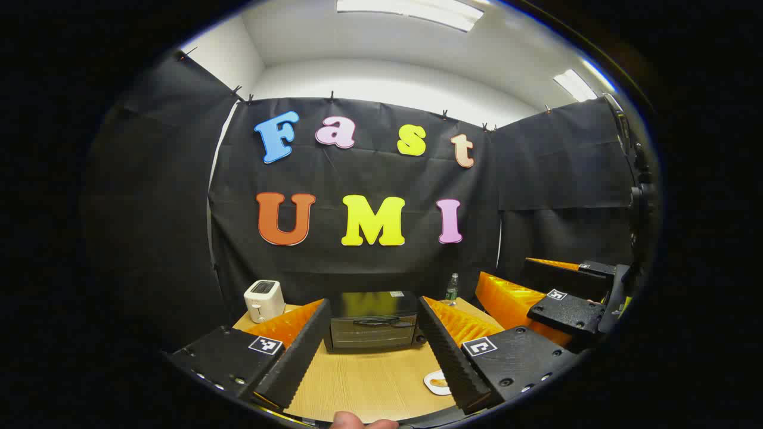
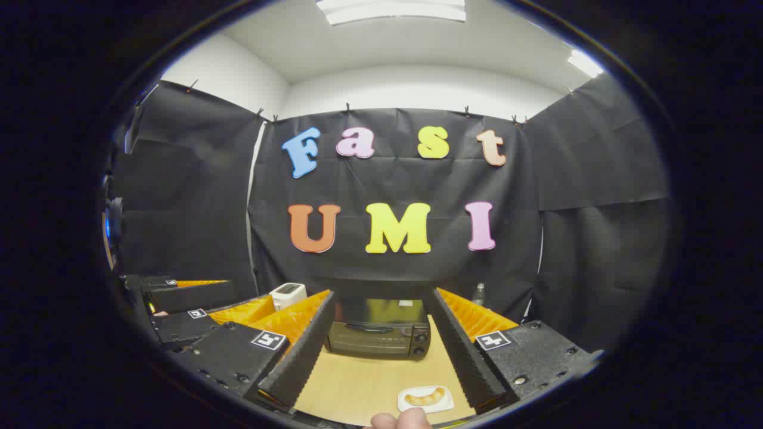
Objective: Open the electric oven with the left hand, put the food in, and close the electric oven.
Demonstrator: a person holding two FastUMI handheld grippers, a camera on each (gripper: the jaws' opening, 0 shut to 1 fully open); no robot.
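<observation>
Black metal oven (image 1: 371,320), door shut, stood at the table's (image 1: 363,381) far edge in the left gripper view, framed between the left tongs (image 1: 372,351), spread wide with nothing held. Handle bar (image 1: 375,322) ran across the door top: stiff, likely hinged low, best hooked from above and drawn down. White toaster (image 1: 264,300) sat toward the far left corner, bottle (image 1: 452,289) toward the far right. Right tongs (image 1: 557,304) showed off to the side.

Seen from the right gripper view, right tongs (image 2: 378,351) likewise apart and empty. Near the front edge lay a small white tray (image 2: 425,400) with a crescent pastry (image 2: 424,397): probably light, soft, crumbly; better taken by the tray's rim.
</observation>
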